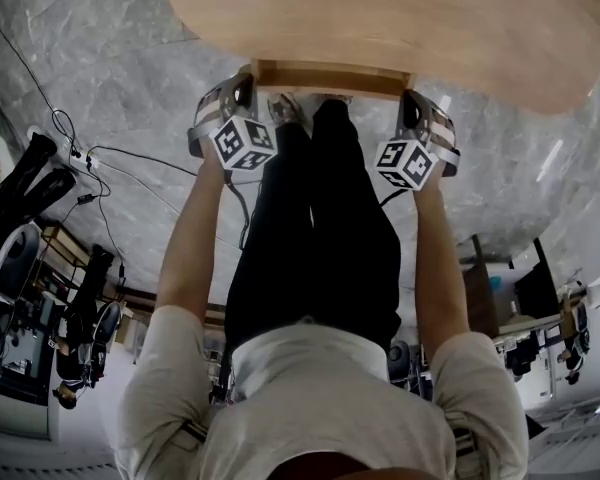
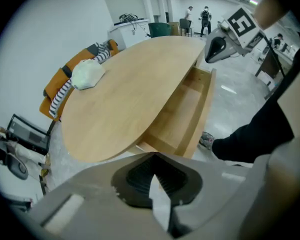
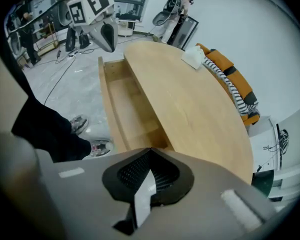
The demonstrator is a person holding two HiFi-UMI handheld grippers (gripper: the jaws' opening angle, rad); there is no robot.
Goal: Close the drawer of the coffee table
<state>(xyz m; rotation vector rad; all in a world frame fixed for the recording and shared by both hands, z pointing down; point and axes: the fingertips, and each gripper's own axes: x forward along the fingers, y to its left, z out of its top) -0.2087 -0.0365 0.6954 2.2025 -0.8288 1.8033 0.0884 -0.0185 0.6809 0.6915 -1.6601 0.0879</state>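
Observation:
The oval wooden coffee table (image 1: 380, 18) has its drawer (image 1: 330, 76) pulled out toward me, and the tray looks empty (image 2: 185, 114) (image 3: 127, 109). In the head view my left gripper (image 1: 240, 96) is at the drawer front's left corner. My right gripper (image 1: 414, 110) is at its right corner. Whether either touches the wood I cannot tell. Both point steeply down. The left gripper (image 2: 157, 184) has its jaws shut with nothing between them, and so does the right gripper (image 3: 147, 179). Each gripper view also shows the other gripper, the right gripper (image 2: 225, 44) and the left gripper (image 3: 102, 31), above the drawer's far end.
My legs (image 1: 320, 218) and shoes (image 3: 90, 146) stand on the grey marble floor right in front of the drawer. A white crumpled thing (image 2: 87, 75) lies on the tabletop's far side. Beyond it is an orange seat (image 3: 230, 79) with a striped cloth. Cables (image 1: 110, 158) trail at the left.

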